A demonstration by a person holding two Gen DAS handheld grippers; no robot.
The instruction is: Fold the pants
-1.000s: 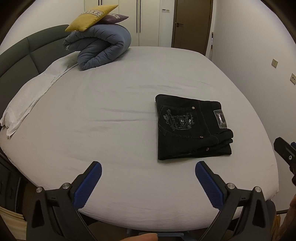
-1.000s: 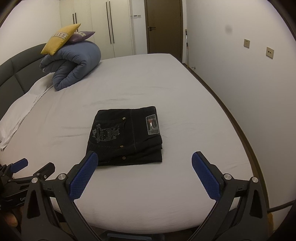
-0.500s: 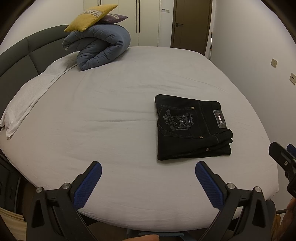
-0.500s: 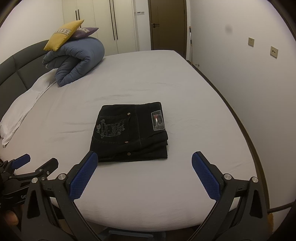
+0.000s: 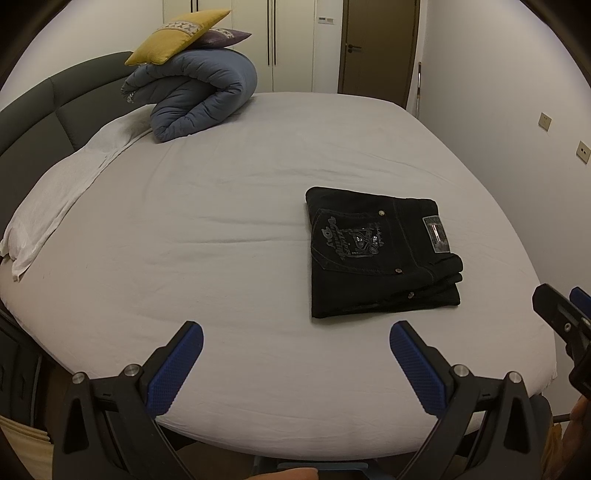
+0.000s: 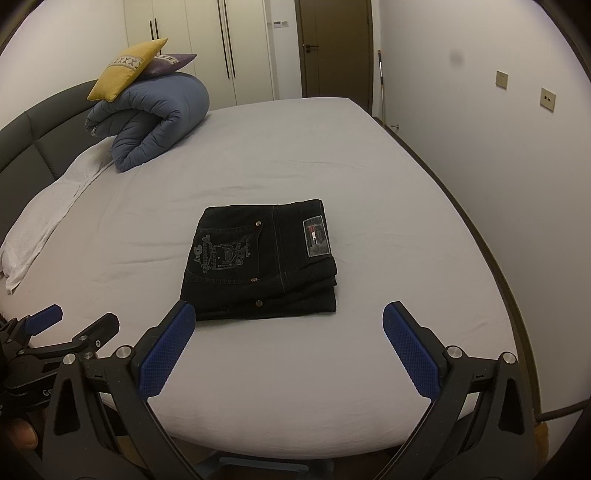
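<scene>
Black pants (image 5: 380, 254) (image 6: 264, 258) lie folded into a compact rectangle on the grey bed sheet (image 5: 221, 221), back pocket embroidery and waist label facing up. My left gripper (image 5: 295, 339) hovers open over the bed's near edge, to the left of and in front of the pants, holding nothing. My right gripper (image 6: 290, 321) is open too, held just in front of the pants, its left blue pad (image 6: 166, 350) close to their near corner. Each gripper shows at the side of the other's view: the right gripper (image 5: 565, 314) and the left gripper (image 6: 70, 328).
A rolled blue duvet (image 5: 192, 99) (image 6: 151, 118) topped by a yellow cushion (image 5: 177, 35) and a purple one sits at the bed's far left. White bedding (image 5: 62, 195) lies along the dark headboard (image 5: 44, 122). A wall (image 6: 498, 166) runs on the right; wardrobe and door behind.
Both views have shifted only slightly; the right gripper has drifted a little so the pants sit more central in its view. The pants stay still and both grippers stay open.
</scene>
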